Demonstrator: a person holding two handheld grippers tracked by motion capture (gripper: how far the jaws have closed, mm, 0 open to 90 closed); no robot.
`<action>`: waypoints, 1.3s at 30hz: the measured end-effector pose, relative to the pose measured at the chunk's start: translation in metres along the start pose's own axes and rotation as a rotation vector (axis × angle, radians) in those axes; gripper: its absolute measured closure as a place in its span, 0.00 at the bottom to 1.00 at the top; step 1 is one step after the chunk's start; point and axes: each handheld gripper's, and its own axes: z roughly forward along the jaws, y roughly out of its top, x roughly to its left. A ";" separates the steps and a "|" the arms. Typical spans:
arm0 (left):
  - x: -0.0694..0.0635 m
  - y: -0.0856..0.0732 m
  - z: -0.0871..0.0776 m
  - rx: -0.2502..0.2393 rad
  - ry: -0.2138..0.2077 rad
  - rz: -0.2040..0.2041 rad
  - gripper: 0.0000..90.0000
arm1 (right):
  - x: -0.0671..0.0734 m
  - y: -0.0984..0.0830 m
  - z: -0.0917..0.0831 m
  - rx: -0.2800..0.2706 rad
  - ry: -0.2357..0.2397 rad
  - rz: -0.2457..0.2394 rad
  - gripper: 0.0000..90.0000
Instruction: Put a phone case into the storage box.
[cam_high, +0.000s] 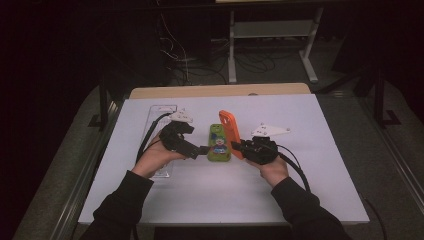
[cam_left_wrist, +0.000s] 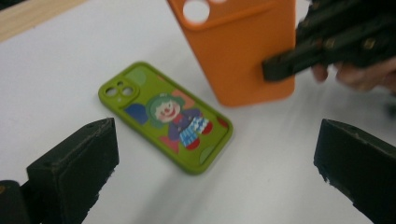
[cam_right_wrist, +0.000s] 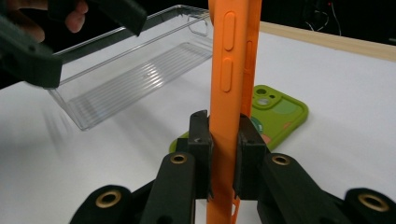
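Right gripper (cam_high: 239, 146) fingers clamp the orange case (cam_high: 229, 131) upright at frame centre, clearing the green case (cam_high: 219, 143); left gripper (cam_high: 204, 149) fingers wide

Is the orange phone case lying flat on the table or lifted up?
Lifted up. The orange phone case stands on edge, pinched between the right gripper pads, above the green clown case, which lies flat on the table.

A plain orange phone case (cam_high: 229, 131) is seen beside a green phone case (cam_high: 218, 143) printed with a clown, on a white tabletop (cam_high: 310, 165).
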 end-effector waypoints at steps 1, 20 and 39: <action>0.000 0.001 -0.001 -0.004 0.002 -0.002 0.00 | 0.001 0.000 0.001 -0.003 0.002 -0.005 0.87; -0.003 0.017 0.017 -0.104 -0.014 -0.040 0.00 | 0.024 0.001 0.014 -0.001 0.054 -0.024 0.87; -0.002 0.014 0.031 -0.114 -0.032 -0.079 0.03 | 0.037 0.000 0.020 0.007 0.087 -0.054 0.87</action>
